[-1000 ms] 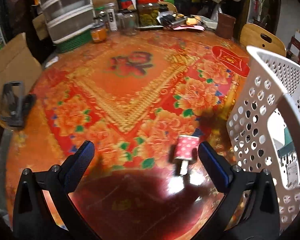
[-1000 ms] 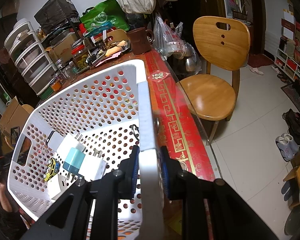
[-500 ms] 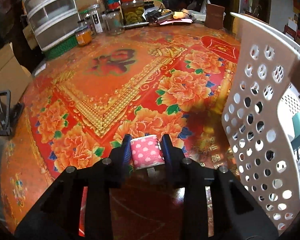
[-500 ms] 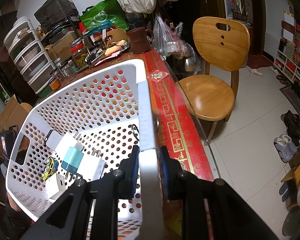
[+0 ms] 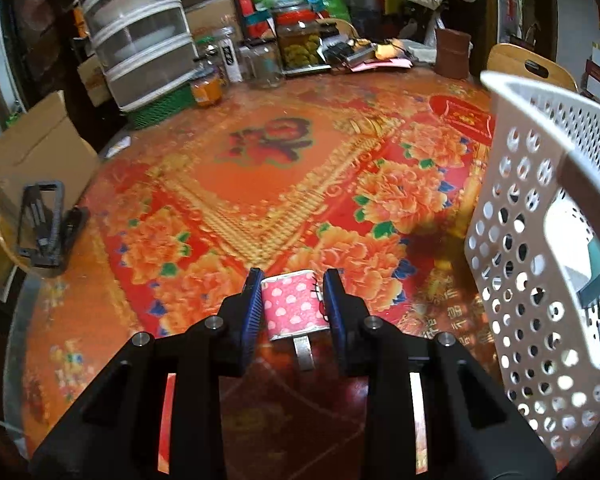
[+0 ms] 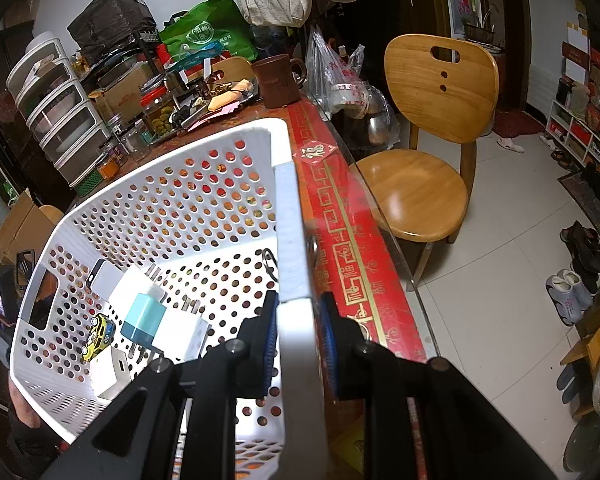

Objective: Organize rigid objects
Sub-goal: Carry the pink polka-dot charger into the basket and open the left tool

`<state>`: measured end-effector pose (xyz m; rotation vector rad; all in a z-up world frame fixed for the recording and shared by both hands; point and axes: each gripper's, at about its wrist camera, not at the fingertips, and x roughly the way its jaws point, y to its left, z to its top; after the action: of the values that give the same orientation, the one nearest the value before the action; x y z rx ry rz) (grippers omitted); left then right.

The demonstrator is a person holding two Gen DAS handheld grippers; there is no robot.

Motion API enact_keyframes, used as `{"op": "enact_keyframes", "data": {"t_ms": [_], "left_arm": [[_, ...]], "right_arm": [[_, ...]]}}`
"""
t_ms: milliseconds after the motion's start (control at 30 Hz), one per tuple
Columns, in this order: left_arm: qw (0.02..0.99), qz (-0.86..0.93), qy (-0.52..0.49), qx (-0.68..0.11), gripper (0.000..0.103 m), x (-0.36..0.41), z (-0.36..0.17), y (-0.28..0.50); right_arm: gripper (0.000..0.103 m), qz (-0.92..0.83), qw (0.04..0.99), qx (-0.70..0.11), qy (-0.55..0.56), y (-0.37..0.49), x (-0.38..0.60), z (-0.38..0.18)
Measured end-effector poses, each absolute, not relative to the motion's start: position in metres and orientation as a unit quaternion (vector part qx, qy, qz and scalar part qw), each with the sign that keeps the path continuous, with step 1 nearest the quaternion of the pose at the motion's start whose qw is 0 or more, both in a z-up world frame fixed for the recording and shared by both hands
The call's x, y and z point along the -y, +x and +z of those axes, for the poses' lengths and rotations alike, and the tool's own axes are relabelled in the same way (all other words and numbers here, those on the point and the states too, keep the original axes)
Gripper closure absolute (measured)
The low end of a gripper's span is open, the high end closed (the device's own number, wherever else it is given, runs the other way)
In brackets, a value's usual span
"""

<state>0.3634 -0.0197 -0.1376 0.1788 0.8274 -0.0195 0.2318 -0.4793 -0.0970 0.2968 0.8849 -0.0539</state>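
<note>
A round table (image 5: 260,168) covered in a red and orange floral cloth is seen in a crowded room, with stacked plastic drawers (image 5: 136,36), jars and bags along its far edge and a wooden chair (image 6: 432,128) beside it. The pink polka-dot charger (image 5: 294,306) is clamped between the pads of the left gripper (image 5: 294,304), just above the cloth; a second earlier it lay between wide-open jaws. The white perforated basket (image 6: 172,216), holding other chargers and a toy car (image 6: 98,336), is gripped at its rim by the right gripper (image 6: 298,332), unchanged.
</note>
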Motion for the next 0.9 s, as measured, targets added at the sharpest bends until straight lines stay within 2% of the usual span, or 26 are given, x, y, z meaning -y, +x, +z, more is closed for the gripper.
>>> {"op": "enact_keyframes", "data": {"t_ms": [433, 667, 900], "left_arm": [[0.930, 0.017, 0.076, -0.359, 0.075, 0.016, -0.050, 0.327], [0.937, -0.008, 0.100, -0.335, 0.075, 0.067, -0.003, 0.312], [0.932, -0.052, 0.132, -0.332, 0.075, 0.135, 0.007, 0.305]], "right_arm": [[0.083, -0.023, 0.893, -0.426, 0.143, 0.232, 0.481, -0.096], [0.083, -0.020, 0.894, -0.424, 0.145, 0.233, 0.482, -0.096], [0.083, -0.018, 0.894, -0.423, 0.146, 0.232, 0.483, -0.096]]}}
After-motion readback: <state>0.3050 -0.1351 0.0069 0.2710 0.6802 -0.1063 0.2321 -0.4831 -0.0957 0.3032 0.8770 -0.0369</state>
